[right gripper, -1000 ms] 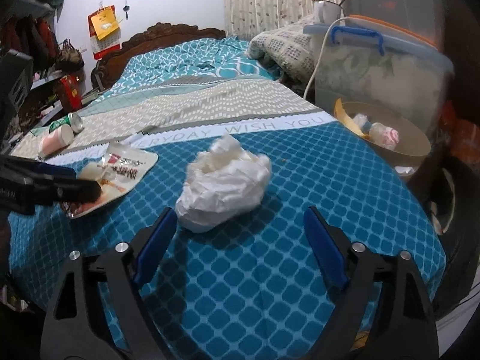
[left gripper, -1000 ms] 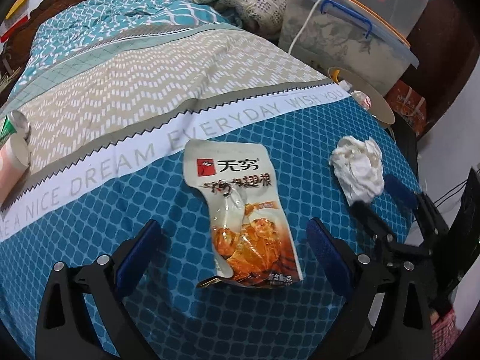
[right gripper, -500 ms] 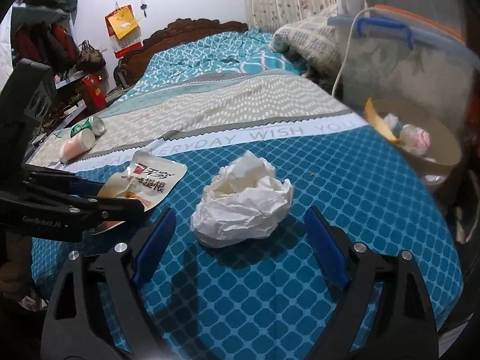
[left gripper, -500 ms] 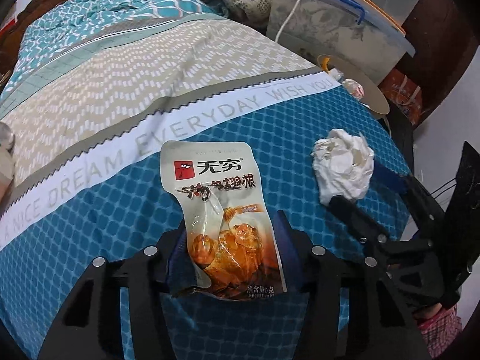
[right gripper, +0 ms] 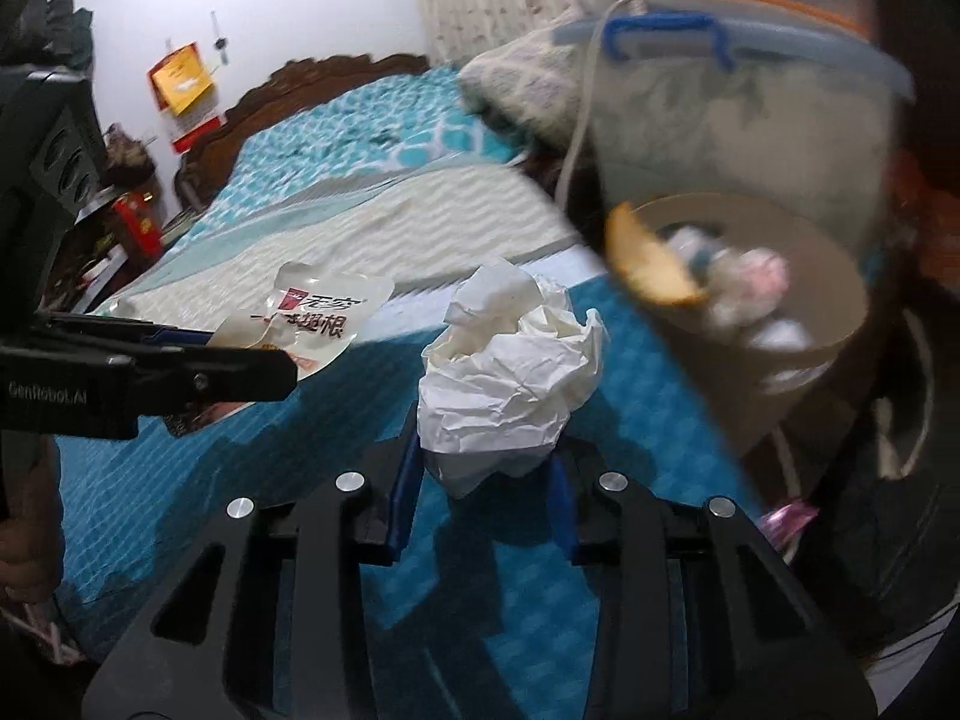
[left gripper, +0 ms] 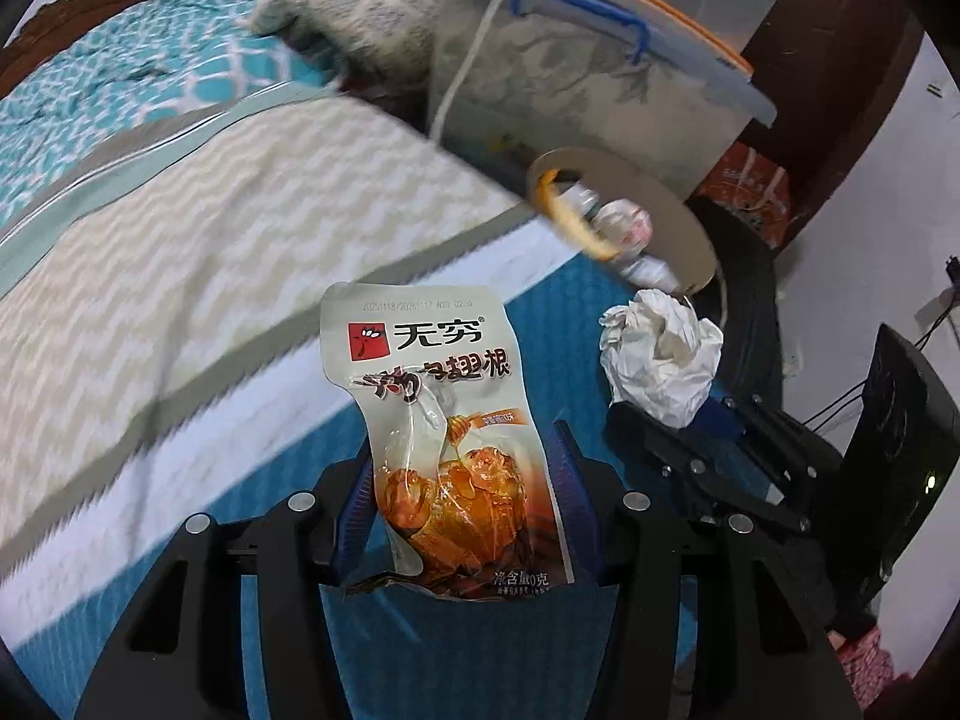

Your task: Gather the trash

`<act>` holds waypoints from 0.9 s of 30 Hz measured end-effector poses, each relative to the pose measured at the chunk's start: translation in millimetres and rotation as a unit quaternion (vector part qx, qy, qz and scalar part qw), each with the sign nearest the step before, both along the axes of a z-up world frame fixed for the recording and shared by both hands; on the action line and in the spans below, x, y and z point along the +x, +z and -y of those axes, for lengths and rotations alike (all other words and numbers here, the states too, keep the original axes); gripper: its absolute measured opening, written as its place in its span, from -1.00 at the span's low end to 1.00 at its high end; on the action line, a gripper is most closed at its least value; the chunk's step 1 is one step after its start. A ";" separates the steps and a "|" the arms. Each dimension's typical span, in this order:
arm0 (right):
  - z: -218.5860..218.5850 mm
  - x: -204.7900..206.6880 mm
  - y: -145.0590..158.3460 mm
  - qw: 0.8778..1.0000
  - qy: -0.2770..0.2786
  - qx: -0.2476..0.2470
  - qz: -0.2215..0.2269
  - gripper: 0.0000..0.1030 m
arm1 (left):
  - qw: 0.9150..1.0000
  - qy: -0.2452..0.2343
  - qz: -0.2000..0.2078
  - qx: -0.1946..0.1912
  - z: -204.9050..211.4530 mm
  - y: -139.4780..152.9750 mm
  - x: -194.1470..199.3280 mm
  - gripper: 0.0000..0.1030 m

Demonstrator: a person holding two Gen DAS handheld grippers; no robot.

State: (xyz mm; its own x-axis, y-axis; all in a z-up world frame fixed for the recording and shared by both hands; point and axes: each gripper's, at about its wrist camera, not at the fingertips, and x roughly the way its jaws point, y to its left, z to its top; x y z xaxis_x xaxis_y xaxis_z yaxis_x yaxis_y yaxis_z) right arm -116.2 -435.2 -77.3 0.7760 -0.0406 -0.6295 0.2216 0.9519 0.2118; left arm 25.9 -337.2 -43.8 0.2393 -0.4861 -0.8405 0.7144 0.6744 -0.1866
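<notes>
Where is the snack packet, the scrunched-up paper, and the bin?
snack packet [left gripper: 456, 438], left wrist view, middle of its printed front.
scrunched-up paper [right gripper: 510, 372], right wrist view, middle of the white ball.
bin [right gripper: 798, 360], right wrist view, its tan front wall.

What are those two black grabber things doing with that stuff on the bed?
They are picking up trash. The left gripper is shut on an empty snack packet, and the right gripper is shut on a crumpled ball of white paper. Both pieces are lifted off the blue bedspread. Just past the bed's edge is a tan trash bin with some rubbish in it already, so that is probably where they go.
</notes>
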 end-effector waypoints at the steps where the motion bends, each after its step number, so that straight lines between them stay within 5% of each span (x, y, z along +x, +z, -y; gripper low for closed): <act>1: 12.0 1.4 3.3 1.000 -0.009 -0.008 0.001 -0.26 | 1.000 -0.006 -0.001 -0.004 11.3 1.0 2.8 -0.02; 9: 119.5 36.0 9.2 0.997 -0.075 0.003 -0.017 -0.13 | 0.997 -0.045 -0.047 -0.047 130.9 -1.3 42.3 0.01; 12: 152.7 43.5 4.0 0.994 -0.096 0.037 -0.026 0.14 | 0.994 -0.048 -0.078 -0.051 175.9 -12.2 59.1 0.36; 15: 160.7 29.4 8.9 0.993 -0.112 0.032 -0.013 0.16 | 0.994 -0.056 -0.091 -0.036 198.4 -20.1 62.0 0.38; 22: 143.3 -22.3 12.6 0.987 -0.135 0.075 0.041 0.19 | 0.994 -0.051 -0.075 -0.060 155.6 0.7 60.8 0.44; 27: 108.6 -23.9 21.0 0.987 -0.100 0.109 0.066 0.19 | 0.997 0.008 -0.018 -0.069 74.5 24.4 63.2 0.44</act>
State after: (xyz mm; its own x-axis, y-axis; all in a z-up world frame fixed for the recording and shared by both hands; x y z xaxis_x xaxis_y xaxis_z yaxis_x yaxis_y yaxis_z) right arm -140.1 -543.8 -56.3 0.8418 -0.0751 -0.5345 0.3569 0.8203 0.4469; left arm 89.0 -411.6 -19.5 0.2192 -0.5932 -0.7746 0.6943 0.6526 -0.3033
